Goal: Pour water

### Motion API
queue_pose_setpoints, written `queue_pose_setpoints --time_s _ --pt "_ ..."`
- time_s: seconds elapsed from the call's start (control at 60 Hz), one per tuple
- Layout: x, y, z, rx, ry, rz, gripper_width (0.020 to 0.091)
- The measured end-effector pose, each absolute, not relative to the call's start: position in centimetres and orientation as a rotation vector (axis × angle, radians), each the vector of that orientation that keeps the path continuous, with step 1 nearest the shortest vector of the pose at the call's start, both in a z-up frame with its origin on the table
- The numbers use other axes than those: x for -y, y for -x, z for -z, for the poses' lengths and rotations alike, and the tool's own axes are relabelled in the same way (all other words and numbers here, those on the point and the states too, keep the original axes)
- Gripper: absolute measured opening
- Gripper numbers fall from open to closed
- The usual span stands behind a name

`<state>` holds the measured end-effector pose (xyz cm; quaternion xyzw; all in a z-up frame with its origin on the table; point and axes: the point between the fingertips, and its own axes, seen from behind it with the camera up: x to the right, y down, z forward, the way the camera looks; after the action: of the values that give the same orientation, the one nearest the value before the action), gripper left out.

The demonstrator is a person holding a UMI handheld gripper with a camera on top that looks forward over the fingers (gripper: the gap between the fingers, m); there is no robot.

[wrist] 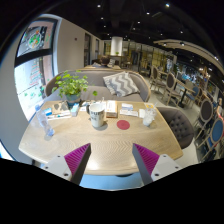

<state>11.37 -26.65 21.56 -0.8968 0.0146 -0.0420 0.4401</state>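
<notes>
A clear water bottle (46, 124) stands at the left of the round wooden table (105, 145). A pale mug (97, 115) sits near the table's middle, beyond my fingers. A red coaster (123, 125) lies to its right, and a small clear glass (148, 117) stands further right. My gripper (112, 160) is open above the table's near edge, its purple pads (77, 156) wide apart with nothing between them.
A potted green plant (71, 88) stands at the table's far left, with papers or cards (128, 108) behind the mug. A grey sofa with a patterned cushion (121, 83) lies beyond the table. Chairs (182, 125) stand to the right.
</notes>
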Motion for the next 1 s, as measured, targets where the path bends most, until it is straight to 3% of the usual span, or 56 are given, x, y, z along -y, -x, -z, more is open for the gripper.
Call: queue_pose_setpoints --time_s 0.283,0.6,1.0 --pt "27.6 -6.2 -19.8 -0.004 2.258 0.096 0.0850" --pt "27.5 10.4 -15.7 0.115 2.258 -0.067 0.0852" --pt "13.0 25.9 -12.0 0.088 2.097 -0.179 0.0861"
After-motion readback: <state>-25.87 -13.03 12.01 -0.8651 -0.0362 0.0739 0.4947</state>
